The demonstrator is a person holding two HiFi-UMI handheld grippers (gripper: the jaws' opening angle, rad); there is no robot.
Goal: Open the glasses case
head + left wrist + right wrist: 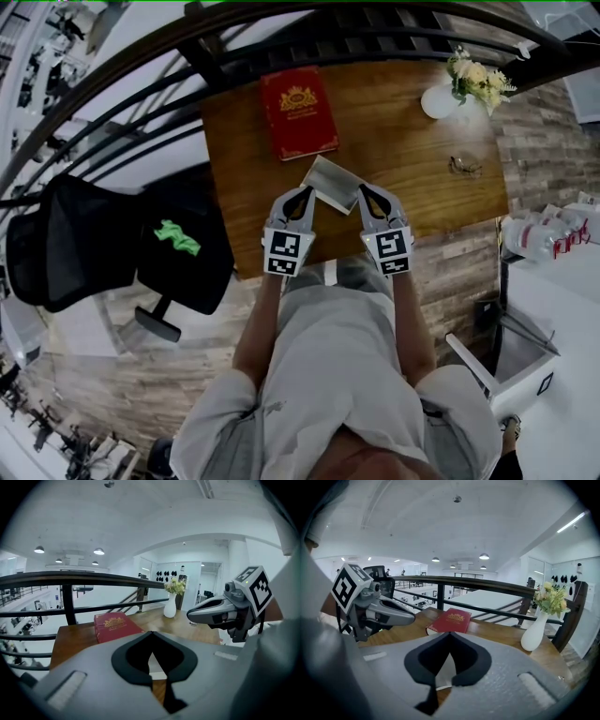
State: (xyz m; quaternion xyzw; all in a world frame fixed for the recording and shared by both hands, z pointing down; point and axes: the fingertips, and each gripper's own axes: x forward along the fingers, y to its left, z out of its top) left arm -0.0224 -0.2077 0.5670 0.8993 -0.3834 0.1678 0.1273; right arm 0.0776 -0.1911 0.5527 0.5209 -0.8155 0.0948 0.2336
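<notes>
Grey glasses case (330, 183): contents unseen | left gripper (304, 195), right gripper (367, 193): jaws pinching it | vase (438, 101): flowers (480, 80)

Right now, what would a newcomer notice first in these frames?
The pale glasses case, at the near edge of the wooden table, is pinched from both sides by the left tongs and the right tongs. Behind it lies a red book. A white vase of flowers stands at the table's far right corner.
</notes>
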